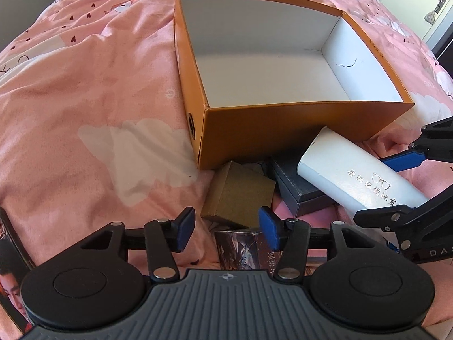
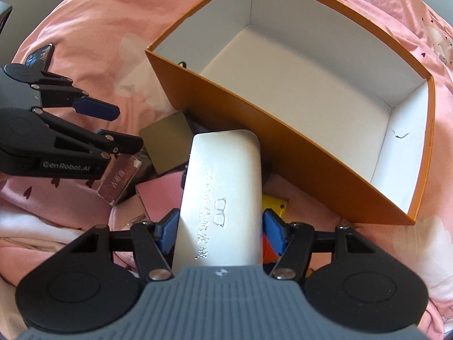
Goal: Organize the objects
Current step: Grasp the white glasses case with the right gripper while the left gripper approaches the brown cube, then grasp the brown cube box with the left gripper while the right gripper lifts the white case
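Note:
An open orange box (image 1: 297,130) with a bare white inside lies on the pink bedspread; it also shows in the right wrist view (image 2: 283,153). My right gripper (image 2: 220,229) is shut on a white glasses case (image 2: 223,192), held in front of the box's near wall; the case also shows in the left wrist view (image 1: 359,170). My left gripper (image 1: 226,231) is open and empty above a small brown carton (image 1: 243,195) and a printed box (image 1: 243,250). A dark flat box (image 1: 297,187) lies under the case.
The pink bedspread (image 1: 99,99) fills most of both views. A picture book (image 1: 11,255) lies at the left edge. A phone (image 2: 39,53) lies far left. A pink card (image 2: 158,198) and yellow and red items (image 2: 274,206) lie under the case.

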`<state>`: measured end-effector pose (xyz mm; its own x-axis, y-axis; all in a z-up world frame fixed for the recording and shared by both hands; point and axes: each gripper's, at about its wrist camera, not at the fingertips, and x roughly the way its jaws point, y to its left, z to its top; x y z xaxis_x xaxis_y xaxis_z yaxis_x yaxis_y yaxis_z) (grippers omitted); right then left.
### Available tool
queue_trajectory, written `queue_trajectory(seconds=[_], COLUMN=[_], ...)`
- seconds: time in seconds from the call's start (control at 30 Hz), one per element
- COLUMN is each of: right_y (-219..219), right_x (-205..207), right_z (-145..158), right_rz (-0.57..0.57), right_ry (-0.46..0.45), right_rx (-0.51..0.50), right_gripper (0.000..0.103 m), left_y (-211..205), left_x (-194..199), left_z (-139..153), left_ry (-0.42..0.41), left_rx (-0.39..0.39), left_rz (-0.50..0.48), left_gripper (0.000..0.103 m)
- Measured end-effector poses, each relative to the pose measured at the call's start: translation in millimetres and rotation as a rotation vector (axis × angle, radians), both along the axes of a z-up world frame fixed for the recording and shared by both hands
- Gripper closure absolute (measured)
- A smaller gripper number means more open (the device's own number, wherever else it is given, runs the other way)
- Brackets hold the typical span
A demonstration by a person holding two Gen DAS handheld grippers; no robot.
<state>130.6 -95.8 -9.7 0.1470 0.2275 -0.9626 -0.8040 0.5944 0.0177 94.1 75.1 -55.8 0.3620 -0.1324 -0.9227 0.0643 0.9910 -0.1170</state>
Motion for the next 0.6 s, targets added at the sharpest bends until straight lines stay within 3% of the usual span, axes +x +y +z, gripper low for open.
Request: queue_trajectory(seconds=[0.17,0.33,0.47,0.6], right_y=[-15,-14,-11,-17], right_x=[14,21,25,31], right_z=[-7,-7,-8,-9], right_rz=[-0.062,-0.055,-0.036,-0.035], right_ry=[0.067,0.089,0.096,0.124], right_rx=[0.017,0.032,0.044,0.066], right_gripper=[0.039,0.039,0.039,0.039], left_y=[-10,-26,-36,-40], left_x=[17,32,44,46], left_z=[-11,-22,-32,-43], left_ry=[0.052,0.112,0.148,0.165], left_rx=[0.037,0.056,0.076,0.074], left_rz=[-0.055,-0.150,-0.141,-0.119], left_gripper=[0.036,0.032,0.031,0.023])
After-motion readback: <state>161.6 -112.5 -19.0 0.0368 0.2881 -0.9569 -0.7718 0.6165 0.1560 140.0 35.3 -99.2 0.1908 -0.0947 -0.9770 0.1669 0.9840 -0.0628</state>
